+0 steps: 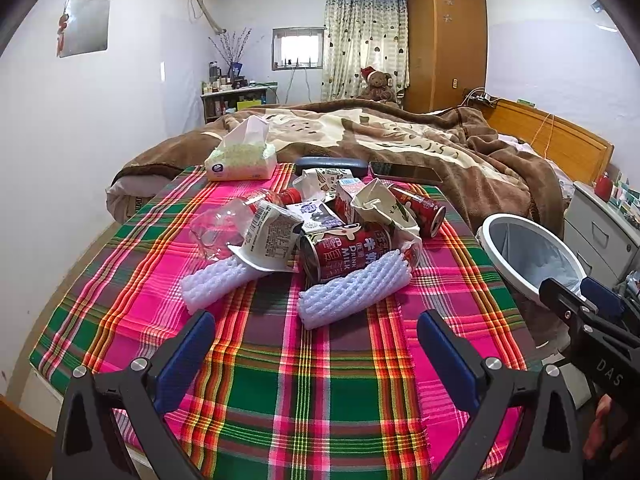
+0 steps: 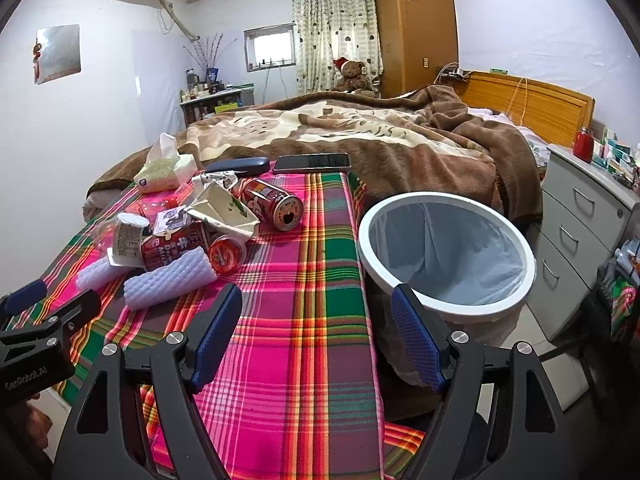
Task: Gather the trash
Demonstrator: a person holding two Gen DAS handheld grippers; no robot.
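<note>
A heap of trash lies on the plaid tablecloth (image 1: 320,380). Nearest are two white ribbed foam sleeves (image 1: 354,294), side by side. Just behind them rests a red milk can (image 1: 344,254) on its side, with crumpled cartons (image 1: 272,236) and a crushed clear bottle (image 1: 218,228) heaped around it. The white-rimmed bin (image 2: 448,248), lined with a pale bag, stands just beside the cloth's edge. The left gripper (image 1: 316,328) and right gripper (image 2: 316,312) both hover with fingers spread apart, holding nothing.
</note>
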